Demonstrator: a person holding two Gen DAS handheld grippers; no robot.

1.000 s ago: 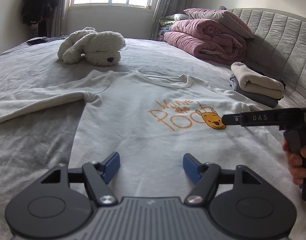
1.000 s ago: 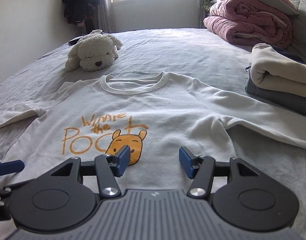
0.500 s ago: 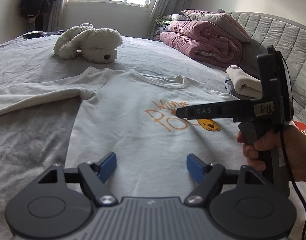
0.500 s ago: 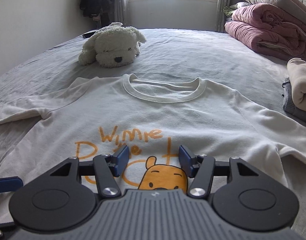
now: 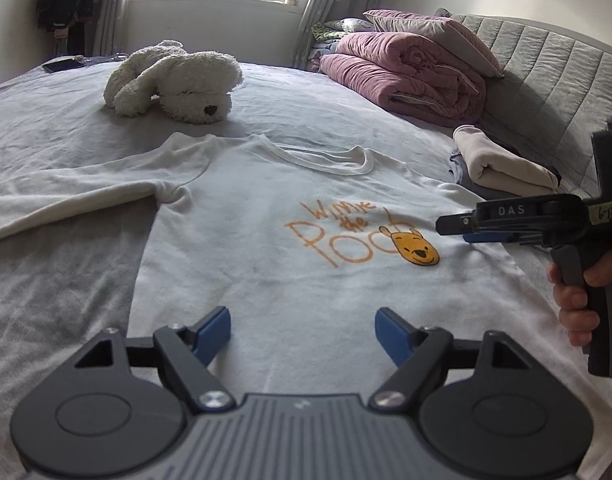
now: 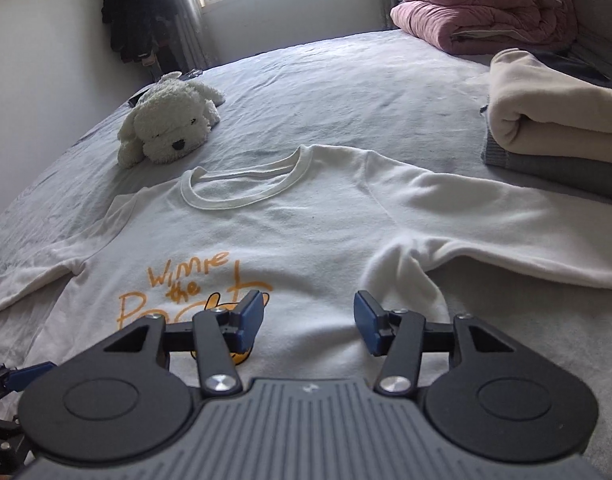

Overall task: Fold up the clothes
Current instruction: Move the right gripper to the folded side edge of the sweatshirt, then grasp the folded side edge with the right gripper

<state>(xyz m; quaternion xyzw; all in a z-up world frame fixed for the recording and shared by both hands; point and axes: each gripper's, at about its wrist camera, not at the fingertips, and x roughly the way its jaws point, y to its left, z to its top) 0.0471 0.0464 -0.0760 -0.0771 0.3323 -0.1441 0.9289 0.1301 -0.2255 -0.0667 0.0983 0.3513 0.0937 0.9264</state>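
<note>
Our left gripper [image 5: 302, 330] hangs with its jaws apart over the lower body of the white sweatshirt [image 5: 274, 248], holding nothing. Our right gripper [image 6: 308, 316], jaws also spread and empty, has pulled back from over the printed chest toward the right armpit in the last half second. The sweatshirt lies flat, face up on the bed [image 6: 346, 92], both sleeves out to the sides. We judge the right sleeve [image 6: 506, 236], just ahead and right, the likely next grasp. Farther ahead lie the plush dog [image 6: 170, 128] and a folded stack [image 6: 554, 120].
</note>
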